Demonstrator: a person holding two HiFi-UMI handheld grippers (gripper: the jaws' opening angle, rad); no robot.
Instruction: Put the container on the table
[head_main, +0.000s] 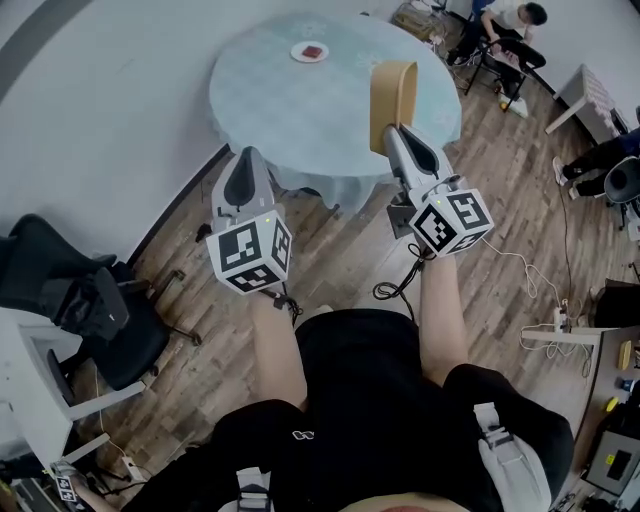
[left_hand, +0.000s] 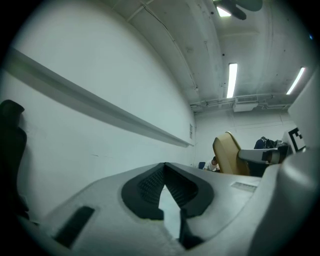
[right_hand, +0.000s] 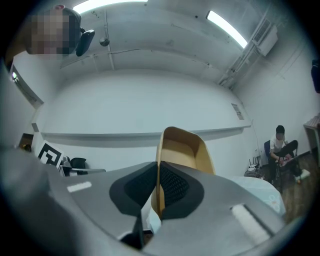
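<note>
A tan, open-topped container (head_main: 392, 98) hangs tipped on its side over the near right part of the round table (head_main: 260, 100). My right gripper (head_main: 398, 135) is shut on the container's wall, which the right gripper view shows pinched between the dark pads (right_hand: 172, 185), with the container (right_hand: 185, 150) rising past them. My left gripper (head_main: 243, 175) hovers short of the table's near left edge, shut with nothing between its jaws; in its own view the pads (left_hand: 150, 182) meet at the tip and the container (left_hand: 230, 155) shows far right.
A small white plate with a red item (head_main: 310, 52) sits at the table's far side. A black office chair (head_main: 80, 300) stands at the left. Cables and a power strip (head_main: 560, 320) lie on the wooden floor. A seated person (head_main: 505, 35) is at the far right.
</note>
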